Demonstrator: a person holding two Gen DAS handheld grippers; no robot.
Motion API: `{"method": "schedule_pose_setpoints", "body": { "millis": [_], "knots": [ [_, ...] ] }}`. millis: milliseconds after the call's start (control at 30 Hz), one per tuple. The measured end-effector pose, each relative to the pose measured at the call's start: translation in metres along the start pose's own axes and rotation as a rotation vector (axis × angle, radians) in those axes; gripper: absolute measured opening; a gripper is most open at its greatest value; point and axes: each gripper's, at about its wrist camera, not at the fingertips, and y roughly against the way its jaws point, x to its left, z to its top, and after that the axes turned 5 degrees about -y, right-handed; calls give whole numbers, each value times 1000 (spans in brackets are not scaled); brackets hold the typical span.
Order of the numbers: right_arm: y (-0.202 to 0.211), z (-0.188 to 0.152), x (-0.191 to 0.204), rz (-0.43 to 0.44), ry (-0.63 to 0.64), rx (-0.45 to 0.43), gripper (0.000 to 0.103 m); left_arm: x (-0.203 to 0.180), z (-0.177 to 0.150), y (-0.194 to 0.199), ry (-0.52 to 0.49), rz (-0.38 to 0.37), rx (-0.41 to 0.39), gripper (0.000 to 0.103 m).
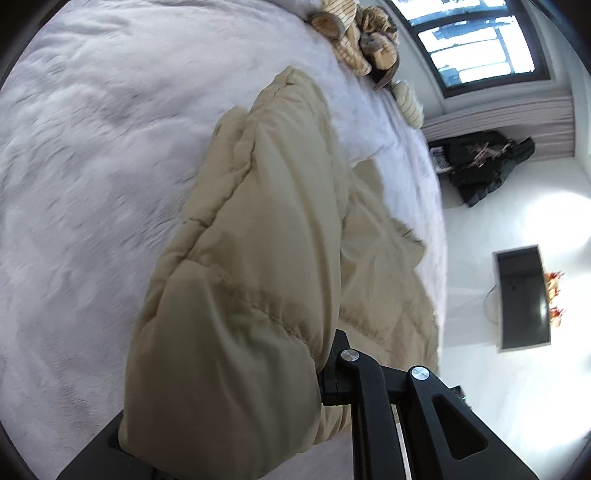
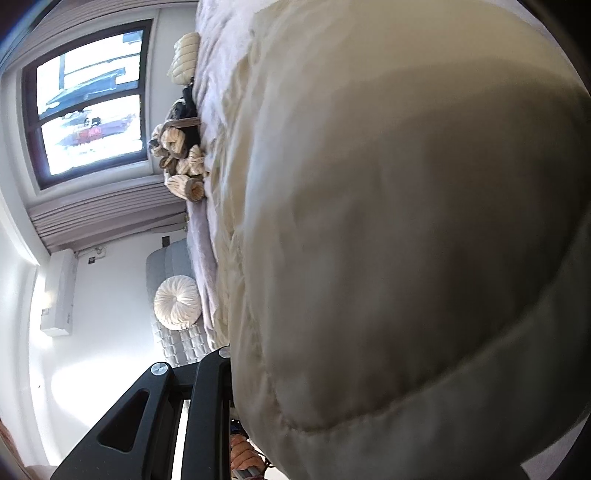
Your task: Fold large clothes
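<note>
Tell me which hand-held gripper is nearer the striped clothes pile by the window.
Hard to settle. Both grip the beige puffer jacket well short of the striped pile, and neither left nor right is clearly nearer.

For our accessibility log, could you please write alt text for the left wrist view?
A puffy beige quilted jacket bulges over the left hand-held gripper, which is clamped on its fabric above a pale lilac bed. Striped tan clothes lie heaped at the bed's far edge, near a window.
</note>
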Motion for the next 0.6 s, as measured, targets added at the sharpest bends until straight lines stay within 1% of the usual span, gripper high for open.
{"method": "schedule_pose_setpoints", "body": {
  "millis": [67,133,167,233,267,300,367,433,467,500,600],
  "knots": [
    [1,-2,-12,-16,-29,-11,30,11,-6,-5,7,31,18,17],
    [2,-1,-22,-28,-55,-21,39,17,-9,-9,18,50,30,21],
    [3,0,-23,-37,-58,-24,41,18,-10,-10,14,72,32,24],
    [6,0,-24,-58,-55,-29,44,19,-13,-8,8,104,36,32],
    [9,-1,-21,-73,-52,-33,45,18,-14,-6,4,136,40,41],
    [11,-2,-18,-88,-50,-36,47,16,-14,-5,-1,161,42,48],
    [14,-1,-15,-119,-48,-38,50,13,-17,-1,-21,210,60,49],
    [18,-2,-10,-176,-42,-34,59,10,-20,4,-49,252,75,49],
    [20,-3,-7,-192,-36,-32,61,5,-21,7,-72,276,78,49],
    [21,-4,-4,-205,-29,-29,63,0,-23,9,-98,296,81,49],
    [29,-7,2,-243,-13,-29,64,-15,-27,17,-151,342,87,49]
  ]
}}
